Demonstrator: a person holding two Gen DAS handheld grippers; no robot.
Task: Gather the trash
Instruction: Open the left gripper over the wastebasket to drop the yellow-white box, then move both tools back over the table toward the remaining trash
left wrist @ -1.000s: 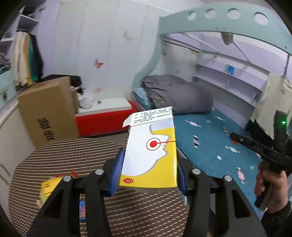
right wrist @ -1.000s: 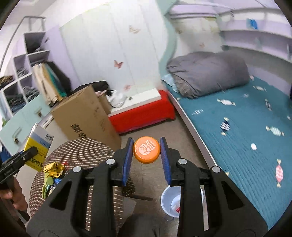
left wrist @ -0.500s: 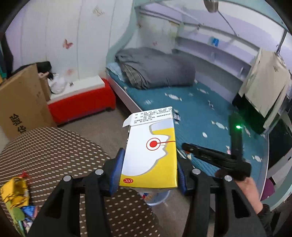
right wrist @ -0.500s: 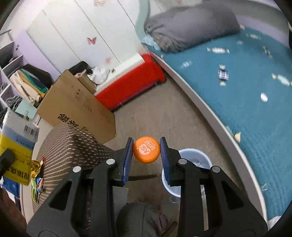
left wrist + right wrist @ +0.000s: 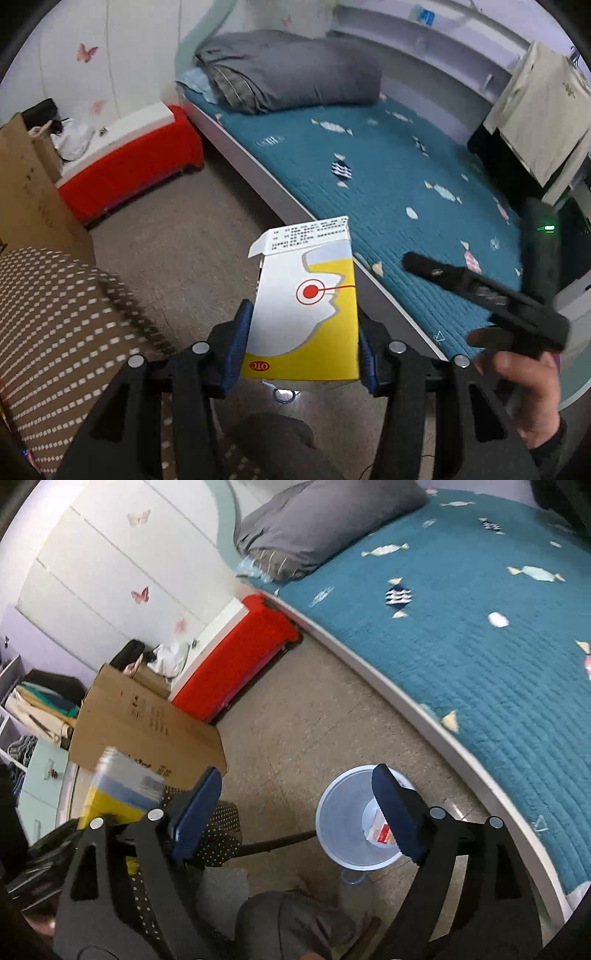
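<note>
- Nearest, the left gripper (image 5: pixel 301 345) is clamped on a yellow-and-white box (image 5: pixel 304 310), held upright above the floor; the box is not yet binned.
- Beside it, the right gripper (image 5: pixel 295 812) has its jaws spread wide with nothing between them, poised over the bin (image 5: pixel 356 819).
- Down on the floor near the bed edge, the bin already holds a white scrap with a red patch (image 5: pixel 378 832), so I judge at least one piece is collected.
- Left of both, the table (image 5: pixel 55 325) shows only its patterned cloth; any trash on it is cut off at the frame edge, so how much remains is unclear.
- From the left view, the bin is almost wholly hidden behind the box; whether the box is over the opening cannot be told.
- Farther off, the bed (image 5: pixel 480 627) and carton (image 5: pixel 144 723) play no part.
- Print on the box is too small to read beyond "OTC".
</note>
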